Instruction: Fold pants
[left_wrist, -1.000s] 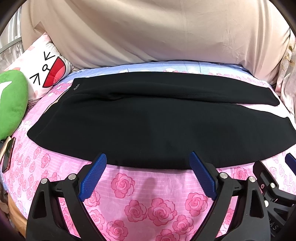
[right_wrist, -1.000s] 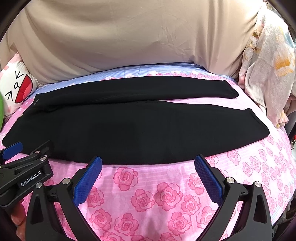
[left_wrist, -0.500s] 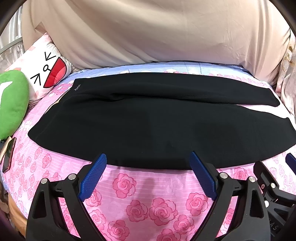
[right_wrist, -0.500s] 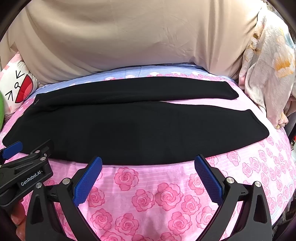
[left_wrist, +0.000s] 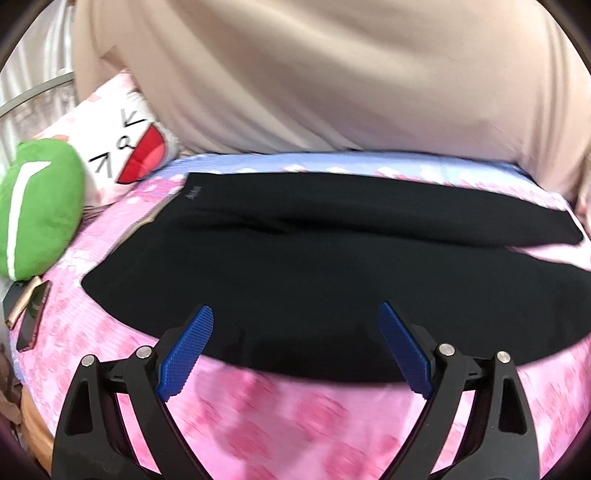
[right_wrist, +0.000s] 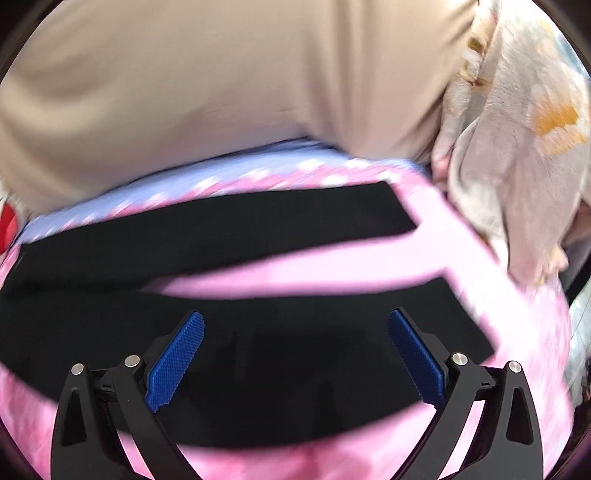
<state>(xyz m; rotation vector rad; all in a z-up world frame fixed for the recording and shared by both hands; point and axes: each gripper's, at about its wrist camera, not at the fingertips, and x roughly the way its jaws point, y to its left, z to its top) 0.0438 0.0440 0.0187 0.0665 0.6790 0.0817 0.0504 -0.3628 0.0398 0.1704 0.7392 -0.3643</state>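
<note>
Tongs, left and right, gape wide, empty, above black pants.

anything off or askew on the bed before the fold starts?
Nothing damaged or spilled. The black pants lie flat on the pink rose-print bedsheet, but the two legs splay apart toward the cuffs, pink showing between them. A phone in a pink case sits at the bed's left edge beside the green plush cushion.
</note>
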